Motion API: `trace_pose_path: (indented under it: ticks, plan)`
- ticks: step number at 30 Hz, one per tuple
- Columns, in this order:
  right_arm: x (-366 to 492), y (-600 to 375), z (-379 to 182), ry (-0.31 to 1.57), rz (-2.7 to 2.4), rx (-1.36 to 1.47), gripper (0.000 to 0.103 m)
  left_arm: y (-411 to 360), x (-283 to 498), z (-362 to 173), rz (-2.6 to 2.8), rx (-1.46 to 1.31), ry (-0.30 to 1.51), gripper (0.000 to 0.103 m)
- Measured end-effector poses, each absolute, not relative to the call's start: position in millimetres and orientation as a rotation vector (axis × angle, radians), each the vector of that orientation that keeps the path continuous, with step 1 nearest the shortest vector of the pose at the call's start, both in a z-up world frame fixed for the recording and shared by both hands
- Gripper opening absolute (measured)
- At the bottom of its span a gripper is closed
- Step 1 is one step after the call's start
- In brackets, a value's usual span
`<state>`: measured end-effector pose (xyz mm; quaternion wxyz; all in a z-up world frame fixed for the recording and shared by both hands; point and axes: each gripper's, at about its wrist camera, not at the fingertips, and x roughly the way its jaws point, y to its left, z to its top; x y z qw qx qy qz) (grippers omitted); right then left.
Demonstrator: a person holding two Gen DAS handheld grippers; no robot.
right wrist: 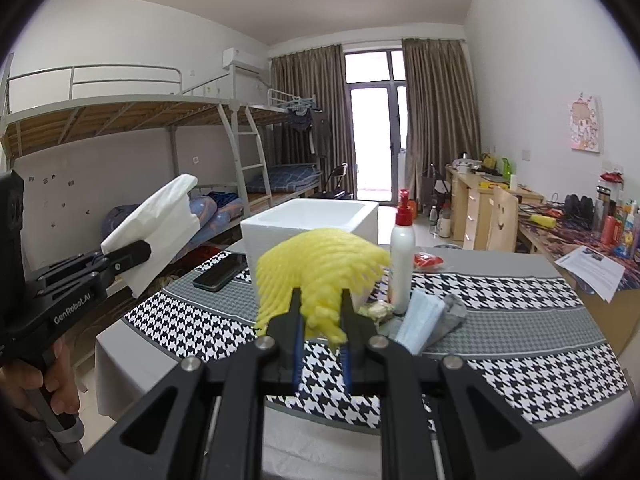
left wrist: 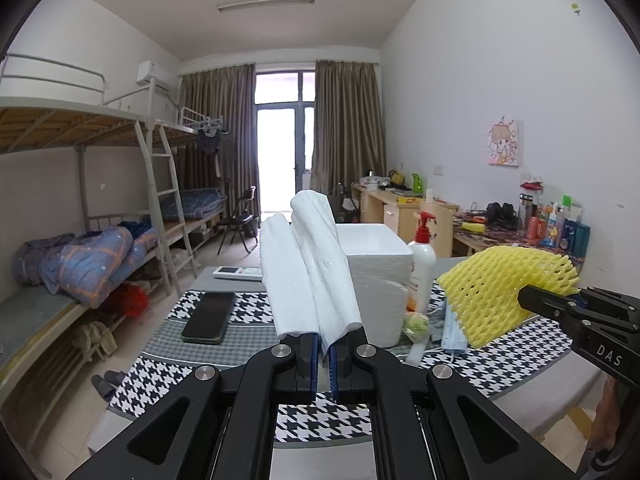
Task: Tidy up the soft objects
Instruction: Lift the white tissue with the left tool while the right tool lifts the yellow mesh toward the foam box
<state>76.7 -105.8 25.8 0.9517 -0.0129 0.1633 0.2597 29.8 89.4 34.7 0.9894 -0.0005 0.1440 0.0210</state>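
Left gripper is clamping a white cloth, which is standing up mid-frame above the table. Right gripper is pinching yellow foam net, held at frame centre in front of the white foam box. Lotion bottle is standing right of the box; blue mask and grey sock are lying lower right of it; phone is lying left

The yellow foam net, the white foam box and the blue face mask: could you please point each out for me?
yellow foam net (right wrist: 320, 264), right wrist view, on its mesh body.
white foam box (right wrist: 272, 236), right wrist view, on its front wall.
blue face mask (right wrist: 420, 320), right wrist view, on its pleated middle.
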Motion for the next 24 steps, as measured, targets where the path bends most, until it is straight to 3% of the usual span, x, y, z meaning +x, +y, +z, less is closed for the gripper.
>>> trace_pose_path:
  ticks: [24]
  plan:
    - [141, -80, 54, 0.359, 0.541, -0.057, 0.018, 106, 91, 56, 0.034, -0.008, 0.298, 0.004]
